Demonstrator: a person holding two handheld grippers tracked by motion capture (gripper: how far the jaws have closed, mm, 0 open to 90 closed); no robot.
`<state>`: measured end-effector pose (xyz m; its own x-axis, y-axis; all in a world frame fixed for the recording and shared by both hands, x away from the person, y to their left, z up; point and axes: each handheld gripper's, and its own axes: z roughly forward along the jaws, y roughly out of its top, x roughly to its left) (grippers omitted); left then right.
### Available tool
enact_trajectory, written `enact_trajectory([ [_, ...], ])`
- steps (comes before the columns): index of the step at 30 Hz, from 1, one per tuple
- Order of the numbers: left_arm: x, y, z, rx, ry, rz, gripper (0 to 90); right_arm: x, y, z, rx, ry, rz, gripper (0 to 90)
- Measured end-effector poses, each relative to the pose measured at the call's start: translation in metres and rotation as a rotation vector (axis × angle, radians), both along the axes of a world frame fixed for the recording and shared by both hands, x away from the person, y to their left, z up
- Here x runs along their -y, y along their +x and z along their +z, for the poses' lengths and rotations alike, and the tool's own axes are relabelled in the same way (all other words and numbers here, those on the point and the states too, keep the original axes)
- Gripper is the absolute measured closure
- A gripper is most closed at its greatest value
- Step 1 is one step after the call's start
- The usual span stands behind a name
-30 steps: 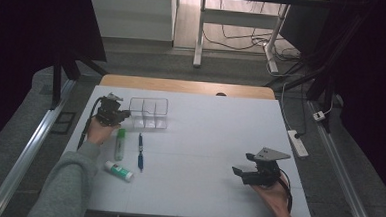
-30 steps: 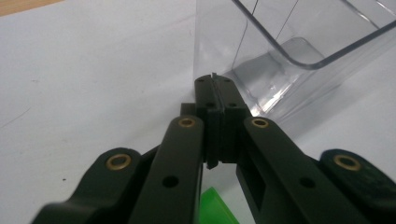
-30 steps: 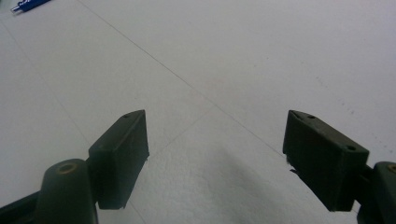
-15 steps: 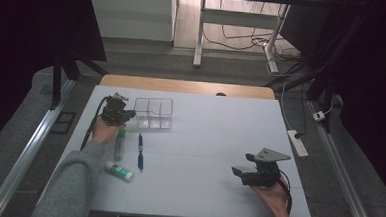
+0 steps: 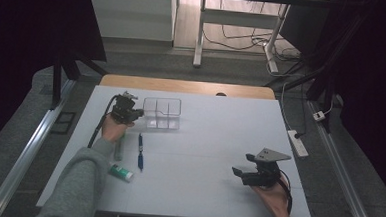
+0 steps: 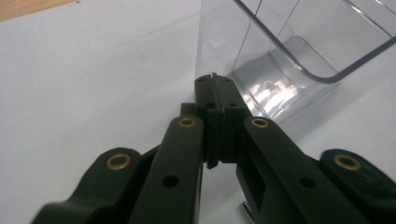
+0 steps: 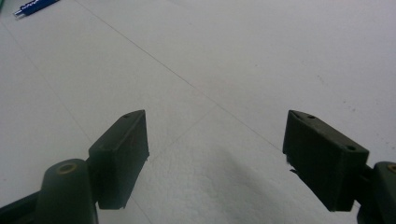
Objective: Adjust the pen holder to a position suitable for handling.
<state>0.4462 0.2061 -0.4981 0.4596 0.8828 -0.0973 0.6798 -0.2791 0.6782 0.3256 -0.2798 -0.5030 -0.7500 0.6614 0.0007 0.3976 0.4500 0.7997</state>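
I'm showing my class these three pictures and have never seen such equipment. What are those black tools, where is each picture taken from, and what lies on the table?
A person at a white table holds a hand-worked two-jaw gripper in each hand. The high view looks down from above; the other two come from cameras riding on the grippers. The left gripper is shut, with nothing between its jaws, its tips right by a clear plastic organizer. The right gripper is open above bare table. A blue pen, a green marker and a small white and green tube lie nearby.
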Motion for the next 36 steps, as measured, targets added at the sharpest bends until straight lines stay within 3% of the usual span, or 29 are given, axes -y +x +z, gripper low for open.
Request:
enact_trajectory([
  [36,0.043,0.013,0.004,-0.009,0.025,-0.071,88.6,0.0,0.001,-0.001,-0.004,-0.003,-0.003,22.0],
])
